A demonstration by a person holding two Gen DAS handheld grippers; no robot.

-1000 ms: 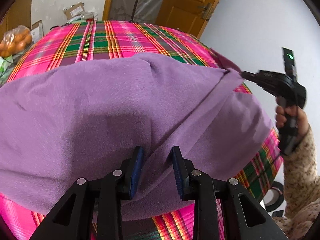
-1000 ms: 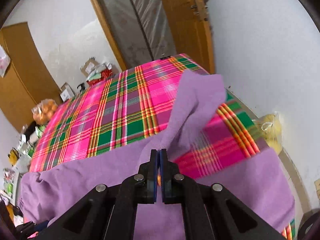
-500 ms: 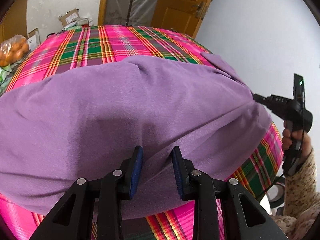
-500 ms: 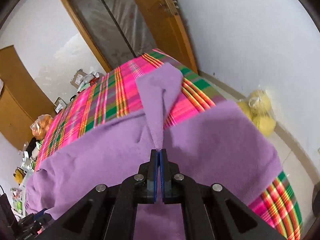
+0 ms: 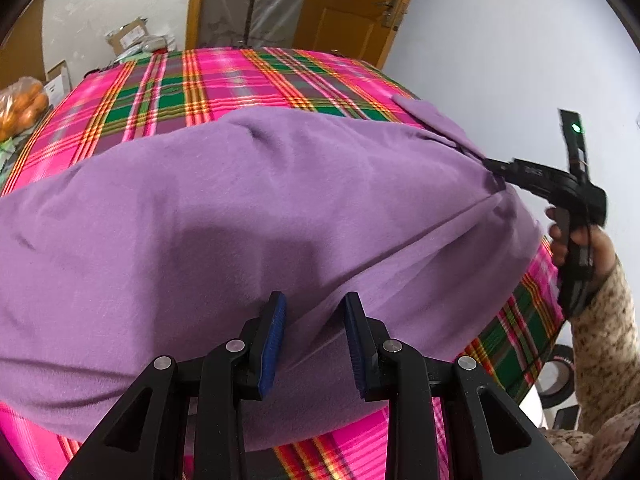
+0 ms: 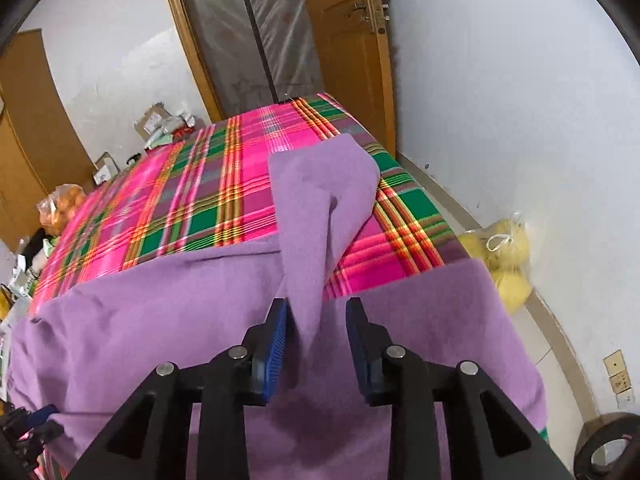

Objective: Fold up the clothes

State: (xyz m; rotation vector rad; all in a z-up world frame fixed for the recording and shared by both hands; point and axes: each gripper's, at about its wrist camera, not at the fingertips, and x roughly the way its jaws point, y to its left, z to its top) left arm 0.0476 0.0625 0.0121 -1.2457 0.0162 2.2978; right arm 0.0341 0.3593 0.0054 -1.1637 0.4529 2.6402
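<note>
A purple garment (image 5: pixel 240 208) is spread over the near half of a table covered in pink and green plaid cloth (image 5: pixel 208 84). My left gripper (image 5: pixel 314 304) hovers open over the garment's near edge, holding nothing. In the right wrist view a narrow purple flap (image 6: pixel 320 208) runs from the plaid down between the fingers of my right gripper (image 6: pixel 317 312). Those jaws stand wide apart, and the flap hangs loose against the left pad. In the left wrist view the right gripper (image 5: pixel 498 168) touches the garment's right corner, held by a hand (image 5: pixel 584 240) in a speckled sleeve.
A bag of oranges (image 5: pixel 20 104) and cardboard boxes (image 5: pixel 128 36) lie beyond the table's left side. A wooden door (image 6: pixel 352 40) and a white wall close off the right. A bag of yellow fruit (image 6: pixel 504 256) and a tape roll (image 5: pixel 560 372) sit on the floor at the right.
My right gripper, shut on the purple flap in both earlier frames, has opened and the flap now lies loose between its fingers. The left gripper stayed open in place.
</note>
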